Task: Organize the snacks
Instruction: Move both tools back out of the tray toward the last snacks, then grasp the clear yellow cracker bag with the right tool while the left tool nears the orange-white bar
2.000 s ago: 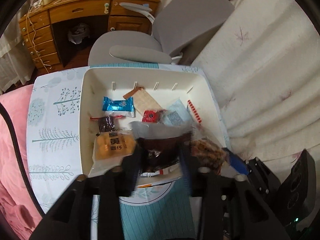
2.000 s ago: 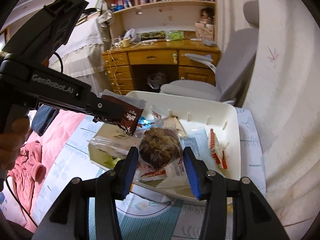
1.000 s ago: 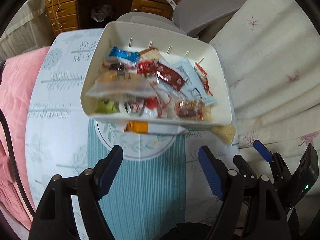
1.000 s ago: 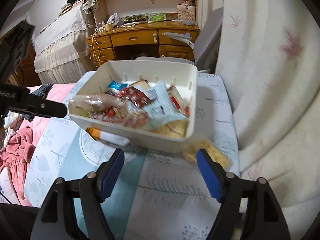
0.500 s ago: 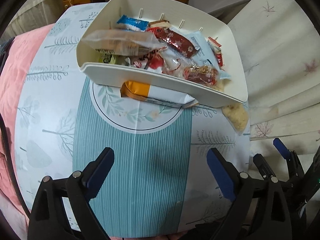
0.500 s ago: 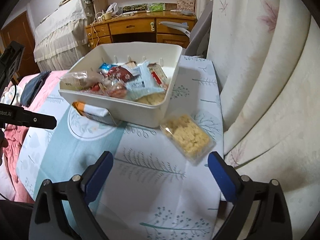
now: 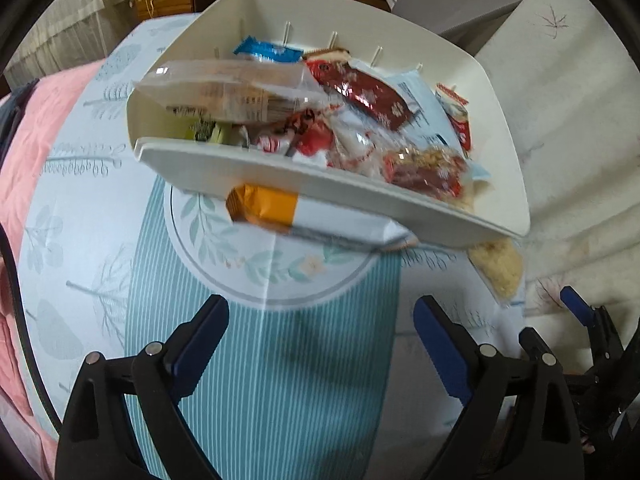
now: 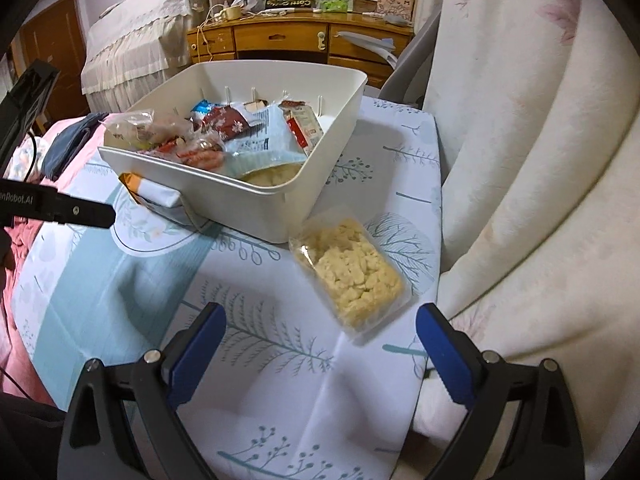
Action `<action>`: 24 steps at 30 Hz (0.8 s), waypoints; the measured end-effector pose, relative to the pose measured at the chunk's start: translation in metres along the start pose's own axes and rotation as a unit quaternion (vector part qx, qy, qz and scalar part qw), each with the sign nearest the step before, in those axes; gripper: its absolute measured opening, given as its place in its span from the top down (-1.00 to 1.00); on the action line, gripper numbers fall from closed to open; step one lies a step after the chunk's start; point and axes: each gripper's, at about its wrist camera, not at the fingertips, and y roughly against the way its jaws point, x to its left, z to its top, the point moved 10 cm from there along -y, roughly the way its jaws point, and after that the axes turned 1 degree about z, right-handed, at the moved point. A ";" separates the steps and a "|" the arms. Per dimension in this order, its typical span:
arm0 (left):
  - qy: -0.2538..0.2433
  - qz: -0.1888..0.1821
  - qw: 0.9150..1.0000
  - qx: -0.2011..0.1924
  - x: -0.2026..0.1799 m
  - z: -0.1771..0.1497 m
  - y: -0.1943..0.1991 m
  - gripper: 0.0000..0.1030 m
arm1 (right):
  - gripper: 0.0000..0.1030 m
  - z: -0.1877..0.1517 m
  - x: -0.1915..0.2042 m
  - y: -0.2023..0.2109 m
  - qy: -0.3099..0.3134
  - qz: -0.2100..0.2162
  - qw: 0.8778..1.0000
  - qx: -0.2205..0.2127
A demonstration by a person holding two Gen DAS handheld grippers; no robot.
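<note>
A white bin point(image 7: 360, 192) point(image 8: 280, 208) holds several wrapped snacks. An orange and white packet point(image 7: 296, 212) point(image 8: 152, 194) lies partly under its near wall. A clear pack of yellow crackers point(image 8: 352, 276) point(image 7: 498, 266) lies on the tablecloth by the bin's right corner. My left gripper point(image 7: 320, 344) is open and empty, above the cloth in front of the bin. My right gripper point(image 8: 320, 344) is open and empty, just short of the cracker pack. The left gripper's body point(image 8: 56, 208) shows at the left of the right wrist view.
The table wears a blue and white patterned cloth point(image 8: 248, 340). A cream curtain point(image 8: 520, 160) hangs close on the right. A pink bed cover point(image 7: 28, 128) lies left. A grey chair point(image 7: 460, 4) and a wooden desk point(image 8: 288, 40) stand behind the table.
Both grippers let go of the snacks they held over the bin, opened wide and drew back from it. The cracker pack and the orange packet came into view.
</note>
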 end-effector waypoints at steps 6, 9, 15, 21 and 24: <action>-0.014 0.010 1.000 -0.013 -0.001 0.016 -0.018 -0.80 | -0.87 -0.001 -0.003 -0.025 0.033 0.003 0.999 0.005; -0.018 0.020 1.000 -0.008 0.002 0.021 -0.028 -0.81 | -0.87 0.000 -0.005 -0.037 0.050 -0.002 0.999 0.007; -0.032 0.038 0.999 0.004 0.002 0.029 -0.049 -0.81 | -0.87 0.000 -0.009 -0.058 0.061 -0.002 0.998 0.011; -0.031 0.041 0.998 0.018 -0.002 0.034 -0.063 -0.81 | -0.87 -0.001 -0.010 -0.073 0.065 0.003 0.998 0.016; -0.040 0.050 0.998 0.020 -0.007 0.036 -0.068 -0.81 | -0.87 0.000 -0.012 -0.078 0.065 0.003 0.998 0.012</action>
